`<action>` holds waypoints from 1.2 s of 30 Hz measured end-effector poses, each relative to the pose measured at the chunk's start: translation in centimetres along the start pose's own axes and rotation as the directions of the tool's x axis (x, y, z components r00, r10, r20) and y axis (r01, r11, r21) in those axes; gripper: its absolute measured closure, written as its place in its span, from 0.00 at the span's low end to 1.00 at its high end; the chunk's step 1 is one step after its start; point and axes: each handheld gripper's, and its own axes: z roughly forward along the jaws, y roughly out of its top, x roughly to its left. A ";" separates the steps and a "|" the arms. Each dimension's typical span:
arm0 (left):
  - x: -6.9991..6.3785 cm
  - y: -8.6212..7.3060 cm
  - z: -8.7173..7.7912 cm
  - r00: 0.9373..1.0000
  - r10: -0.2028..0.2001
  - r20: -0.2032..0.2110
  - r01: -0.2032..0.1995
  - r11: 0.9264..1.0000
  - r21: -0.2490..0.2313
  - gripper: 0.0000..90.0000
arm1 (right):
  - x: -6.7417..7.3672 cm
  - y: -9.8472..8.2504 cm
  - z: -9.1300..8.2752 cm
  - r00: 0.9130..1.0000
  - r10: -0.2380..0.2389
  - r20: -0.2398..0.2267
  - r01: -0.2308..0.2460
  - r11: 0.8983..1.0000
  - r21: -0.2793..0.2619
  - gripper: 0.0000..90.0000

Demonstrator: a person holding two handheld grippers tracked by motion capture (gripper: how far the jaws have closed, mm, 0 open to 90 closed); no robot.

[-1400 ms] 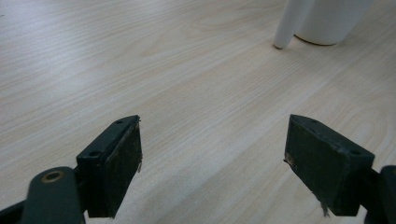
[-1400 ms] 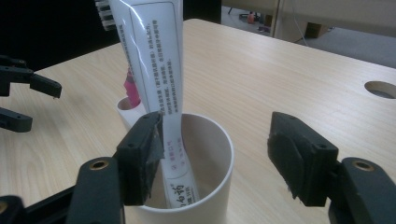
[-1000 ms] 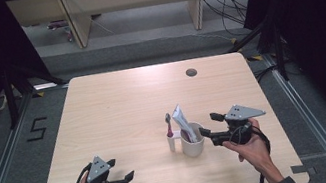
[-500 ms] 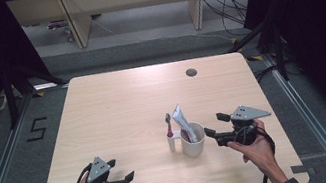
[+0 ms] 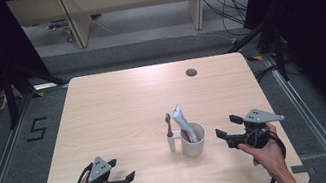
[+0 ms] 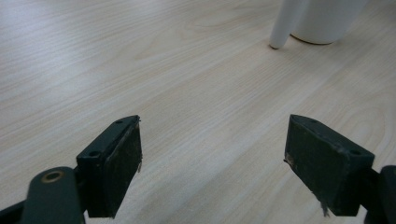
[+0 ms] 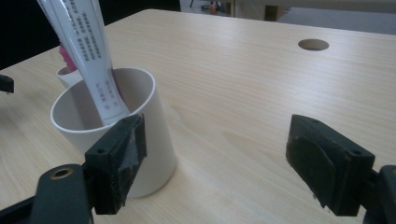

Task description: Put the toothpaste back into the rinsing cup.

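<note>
The white cup (image 5: 194,139) with its tube (image 5: 181,120) stood near the table's (image 5: 118,109) right front. The right gripper (image 5: 224,129), just opened, released it; the left gripper (image 5: 126,177) gaped empty.

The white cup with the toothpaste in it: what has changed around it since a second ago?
The right gripper has backed away from the white cup toward the table's right edge, its jaws just opening, with nothing between them; the cup stands free. The toothpaste tube, the toothbrush in its small holder and the open left gripper stayed put.
</note>
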 end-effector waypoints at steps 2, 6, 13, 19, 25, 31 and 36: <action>0.0 0.0 0.0 1.000 0.000 0.000 0.000 1.000 0.001 0.21 | -0.1 -0.2 -0.2 1.000 0.012 -0.006 -0.012 1.000 0.009 0.23; -0.1 -0.1 0.0 1.000 -0.007 -0.002 0.007 1.000 -0.003 0.20 | -0.2 -0.6 -0.7 1.000 0.022 0.018 -0.023 1.000 0.021 0.22; 0.0 -0.1 0.0 1.000 0.000 0.000 0.000 1.000 0.000 0.20 | -0.5 -1.5 -1.3 0.999 0.027 0.032 -0.028 0.999 0.032 0.20; -0.1 -0.2 0.1 1.000 0.000 0.003 0.000 1.000 0.002 0.20 | -0.8 -2.1 -1.5 0.999 -0.017 0.042 0.016 0.999 0.034 0.20; -0.1 -0.2 0.1 1.000 0.001 0.005 -0.001 1.000 0.003 0.20 | -0.6 -2.6 -1.7 0.999 -0.026 0.042 0.024 0.999 0.042 0.20; 0.0 -0.2 0.0 1.000 0.016 0.005 -0.016 1.000 0.016 0.20 | -0.4 -3.1 -2.0 0.999 -0.029 0.032 0.027 0.998 0.051 0.20; 0.0 -0.2 0.0 1.000 0.013 -0.002 -0.013 1.000 0.018 0.20 | 0.0 -3.5 -2.3 0.999 0.006 0.032 -0.008 0.998 0.064 0.19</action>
